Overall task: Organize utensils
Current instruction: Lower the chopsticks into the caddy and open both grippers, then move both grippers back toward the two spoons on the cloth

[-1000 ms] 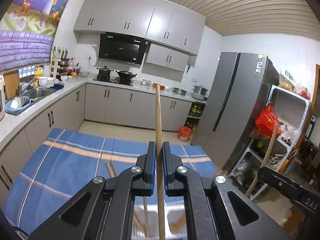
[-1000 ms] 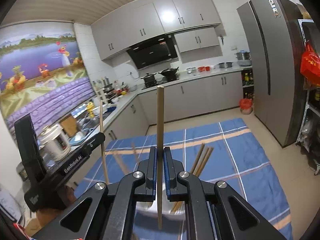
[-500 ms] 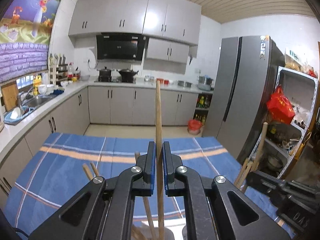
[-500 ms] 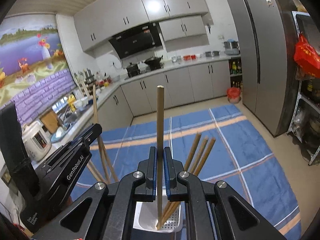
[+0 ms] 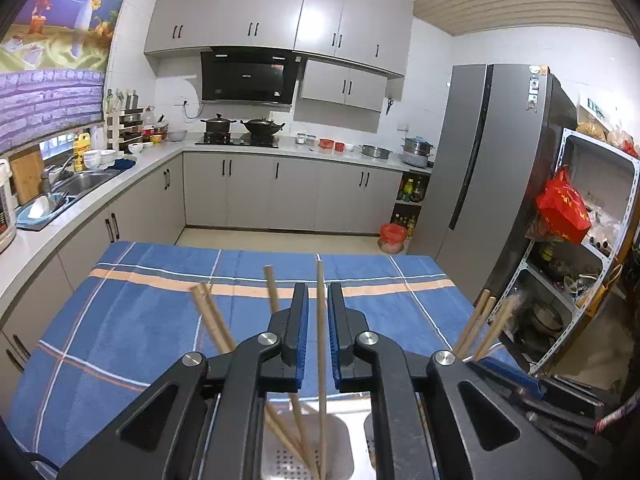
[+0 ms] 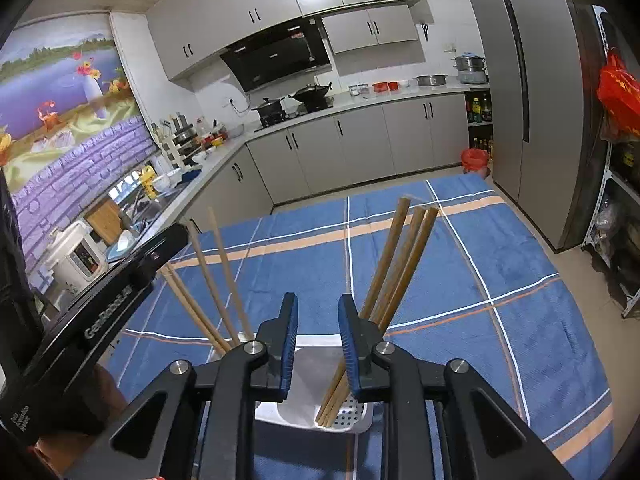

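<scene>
Tan wooden chopstick upright at frame centre, loose between left gripper jaws, just parting narrowly. Right gripper just opened wider, empty.

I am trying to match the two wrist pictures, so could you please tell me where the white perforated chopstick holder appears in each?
Left wrist: chopstick holder at bottom centre, mostly hidden behind the tool.
Right wrist: bottom centre, just below the tool's tips, chopsticks leaning in it.
Shared landmark: the blue plaid cloth beneath it.

A grey fridge stands beside grey cabinets and a sink.
</scene>
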`<state>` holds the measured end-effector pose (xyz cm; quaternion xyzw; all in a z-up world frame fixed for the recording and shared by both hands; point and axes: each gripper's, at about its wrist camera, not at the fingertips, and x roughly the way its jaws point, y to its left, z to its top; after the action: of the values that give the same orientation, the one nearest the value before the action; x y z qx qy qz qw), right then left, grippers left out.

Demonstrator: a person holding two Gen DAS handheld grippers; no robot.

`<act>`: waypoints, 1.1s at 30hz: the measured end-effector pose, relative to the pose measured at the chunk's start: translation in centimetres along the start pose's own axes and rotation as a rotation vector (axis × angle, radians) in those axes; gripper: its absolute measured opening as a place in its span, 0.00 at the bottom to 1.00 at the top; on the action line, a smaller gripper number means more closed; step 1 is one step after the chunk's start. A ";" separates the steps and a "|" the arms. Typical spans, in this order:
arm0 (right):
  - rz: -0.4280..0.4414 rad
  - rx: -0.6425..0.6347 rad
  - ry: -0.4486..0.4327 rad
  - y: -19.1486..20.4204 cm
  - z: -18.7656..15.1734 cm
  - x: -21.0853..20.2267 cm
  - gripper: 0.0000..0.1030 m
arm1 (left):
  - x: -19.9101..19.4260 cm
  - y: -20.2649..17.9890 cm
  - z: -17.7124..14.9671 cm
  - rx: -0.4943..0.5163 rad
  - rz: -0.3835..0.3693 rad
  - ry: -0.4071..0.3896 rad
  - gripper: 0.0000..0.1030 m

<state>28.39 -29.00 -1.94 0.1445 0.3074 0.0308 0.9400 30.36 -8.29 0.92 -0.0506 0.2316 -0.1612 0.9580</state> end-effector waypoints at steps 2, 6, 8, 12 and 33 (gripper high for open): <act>0.008 0.000 -0.014 0.0 -0.1 -1.3 0.26 | -1.7 0.4 -0.1 -0.017 0.008 -0.003 0.21; 0.019 0.006 -0.036 -0.5 -1.0 -4.0 0.33 | -5.6 1.3 -0.6 -0.043 0.039 -0.020 0.33; 0.016 0.009 -0.038 -0.8 -1.8 -5.4 0.35 | -7.4 1.5 -1.1 -0.041 0.065 -0.016 0.37; -0.001 0.013 -0.024 -1.9 -4.5 -8.3 0.40 | -10.6 1.6 -2.7 -0.033 0.113 0.019 0.45; -0.053 0.041 0.059 -5.6 -15.2 -17.9 0.46 | -23.1 -2.4 -13.6 -0.003 0.226 0.190 0.52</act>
<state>4.83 -33.14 -5.11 0.1544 0.3390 0.0039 0.9280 4.01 -3.18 -0.92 -0.0104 0.3257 -0.0559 0.9438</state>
